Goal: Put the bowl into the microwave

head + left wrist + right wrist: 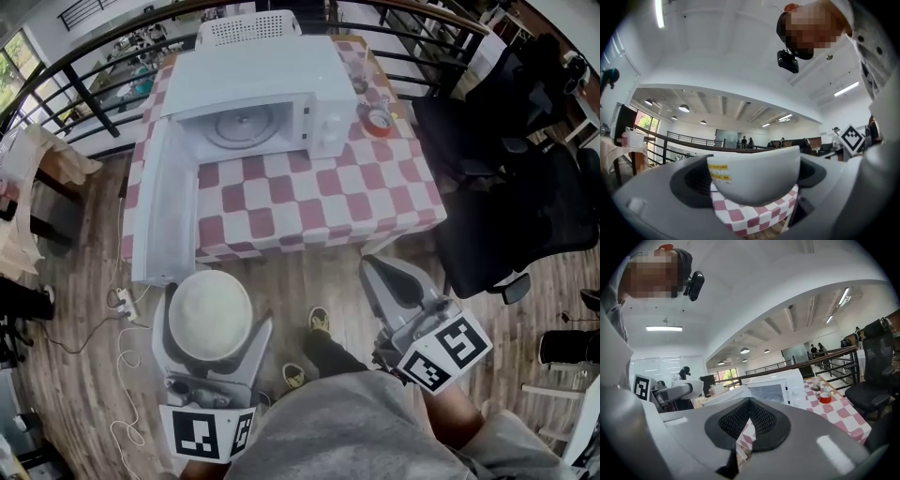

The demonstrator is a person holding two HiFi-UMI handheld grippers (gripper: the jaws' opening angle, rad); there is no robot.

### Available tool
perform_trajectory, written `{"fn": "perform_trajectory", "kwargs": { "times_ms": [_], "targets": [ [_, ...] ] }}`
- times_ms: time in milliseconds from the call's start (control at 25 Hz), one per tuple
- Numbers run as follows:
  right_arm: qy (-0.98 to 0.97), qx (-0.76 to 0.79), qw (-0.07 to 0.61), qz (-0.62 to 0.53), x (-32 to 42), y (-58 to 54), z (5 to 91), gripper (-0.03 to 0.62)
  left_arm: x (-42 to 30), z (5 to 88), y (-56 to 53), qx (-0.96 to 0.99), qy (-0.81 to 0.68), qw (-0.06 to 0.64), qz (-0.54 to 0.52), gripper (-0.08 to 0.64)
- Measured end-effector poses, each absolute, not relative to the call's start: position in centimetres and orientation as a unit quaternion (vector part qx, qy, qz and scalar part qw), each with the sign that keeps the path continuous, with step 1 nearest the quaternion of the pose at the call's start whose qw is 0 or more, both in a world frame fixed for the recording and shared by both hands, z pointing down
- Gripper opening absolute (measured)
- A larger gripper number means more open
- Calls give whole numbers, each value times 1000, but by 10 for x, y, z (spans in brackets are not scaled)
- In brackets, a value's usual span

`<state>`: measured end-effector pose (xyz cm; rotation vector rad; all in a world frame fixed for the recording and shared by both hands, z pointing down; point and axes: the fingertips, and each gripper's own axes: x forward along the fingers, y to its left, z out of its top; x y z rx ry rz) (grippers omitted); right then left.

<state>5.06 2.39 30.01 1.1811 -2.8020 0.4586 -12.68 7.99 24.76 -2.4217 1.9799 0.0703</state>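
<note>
In the head view a white bowl (pixel 211 309) sits upright between the jaws of my left gripper (pixel 212 330), low over the wooden floor and short of the table's front edge. The left gripper view has the bowl (pixel 757 178) clamped by its sides in the left gripper (pixel 754 187). The white microwave (pixel 258 94) stands on the checkered table (pixel 309 202) with its door (pixel 164 202) swung open to the left and its turntable (pixel 242 127) bare. My right gripper (pixel 380 274) is shut and empty in front of the table; its jaws (pixel 749 420) meet, and the microwave (pixel 778 389) lies beyond.
A red-rimmed round thing (pixel 379 120) and a glass (pixel 359 80) stand right of the microwave. A white crate (pixel 248 28) is behind it. Black office chairs (pixel 506 187) crowd the right side. A railing (pixel 112 56) runs behind, and a power strip with cables (pixel 122 300) lies on the floor at left.
</note>
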Motion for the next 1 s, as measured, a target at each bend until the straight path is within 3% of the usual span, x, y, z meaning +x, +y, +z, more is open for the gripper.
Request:
{"fn": "perform_trajectory", "kwargs": {
  "times_ms": [1000],
  "targets": [
    [-921,359,18,153,72,-64,300,-2,-97,235,0,-764,645,24,15,511]
  ]
}}
